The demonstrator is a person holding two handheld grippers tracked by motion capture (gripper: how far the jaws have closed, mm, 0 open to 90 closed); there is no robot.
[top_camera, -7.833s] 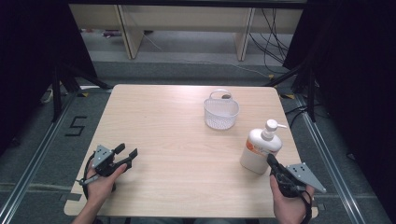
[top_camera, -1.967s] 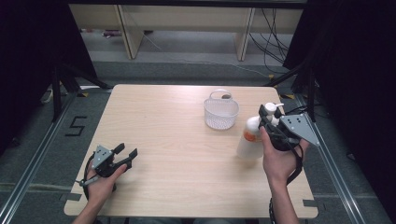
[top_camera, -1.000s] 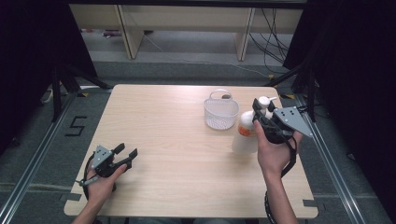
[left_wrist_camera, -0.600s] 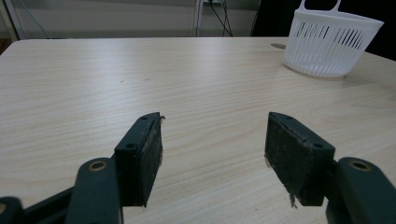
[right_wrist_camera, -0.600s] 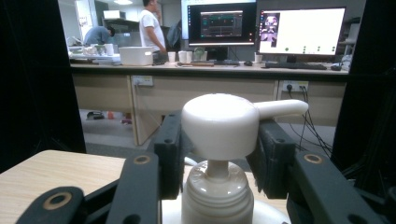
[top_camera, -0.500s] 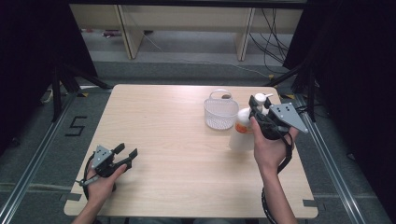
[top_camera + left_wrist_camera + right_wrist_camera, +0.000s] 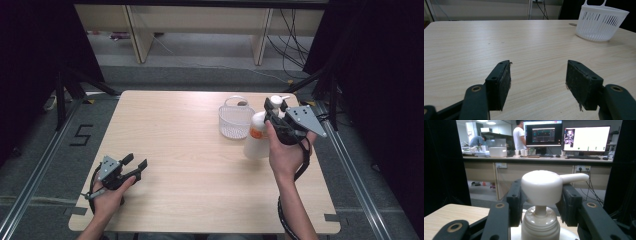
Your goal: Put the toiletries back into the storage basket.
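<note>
Pump bottle [image 7: 257,137], white with an orange label, carried above the right half of the bench [image 7: 190,165] and just beside the white slatted basket [image 7: 235,121]. In the earliest high view the bottle stands on the bench near the front right edge; over the following views it travels away from the person and toward the basket, and its base now appears clear of the surface, though the high view does not settle whether a corner still touches.

The right hand-held gripper [image 7: 274,111] is closed on the bottle at its top: in the right gripper view the two black jaws stand on either side of the pump head [image 7: 541,186], pressed against it, with the spout [image 7: 574,178] pointing off to that view's right and the collar [image 7: 540,216] showing between the jaw arms below. The bottle hangs roughly upright from this grip.

The left hand-held gripper [image 7: 134,167] rests near the front left corner of the bench, as in all earlier views, with its jaws spread wide and nothing between them; in the left gripper view the pads [image 7: 504,82] frame bare wood, and the basket [image 7: 602,23] stands well beyond.

Judgement: the lift and transfer are under way, and the likely remaining step is lowering the bottle into the basket. A grip on the pump head alone may let the body swing.
</note>
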